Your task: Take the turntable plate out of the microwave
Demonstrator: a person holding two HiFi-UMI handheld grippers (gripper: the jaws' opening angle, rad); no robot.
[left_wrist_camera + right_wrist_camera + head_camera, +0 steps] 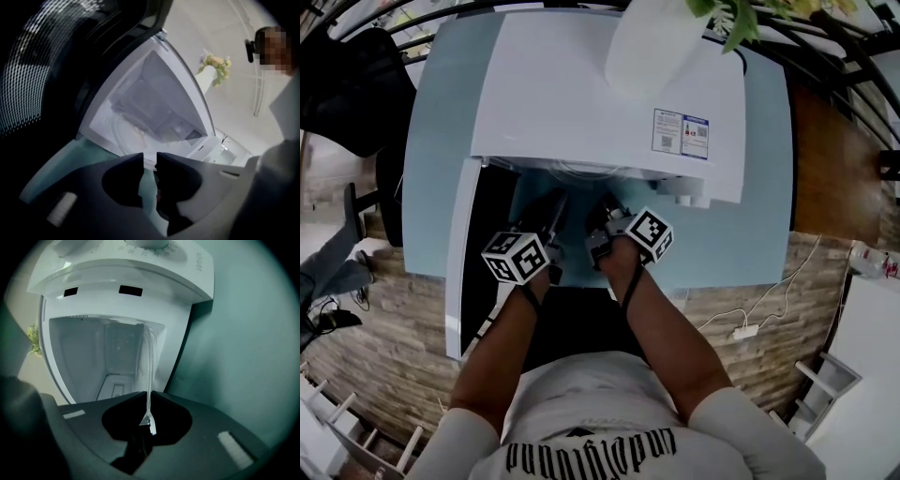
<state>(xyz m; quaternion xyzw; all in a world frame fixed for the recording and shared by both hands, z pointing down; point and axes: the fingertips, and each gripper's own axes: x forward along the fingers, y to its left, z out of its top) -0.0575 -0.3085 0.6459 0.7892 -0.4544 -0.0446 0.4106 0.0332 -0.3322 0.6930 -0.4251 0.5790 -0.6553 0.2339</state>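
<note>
- The microwave (pixel 581 94) sits on a pale blue table (pixel 750 234), and its door (pixel 464 253) is swung open to the left.
- A white vase (pixel 656 37) stands on top of the microwave.
- Both grippers are at the mouth of the cavity, side by side.
- The right gripper (pixel 148 397) has its jaws pinched on the near rim of the glass turntable plate (pixel 150 362). The plate shows edge-on and runs from the jaws back into the cavity.
- The left gripper (pixel 149 159) has its jaws a narrow slit apart. Only the table shows through the gap, and it holds nothing.
- In the left gripper view the plate lies inside the cavity, beyond the jaw tips.
- In the head view the plate is mostly hidden under the microwave's top, though a faint curved line there may be its rim.
</note>
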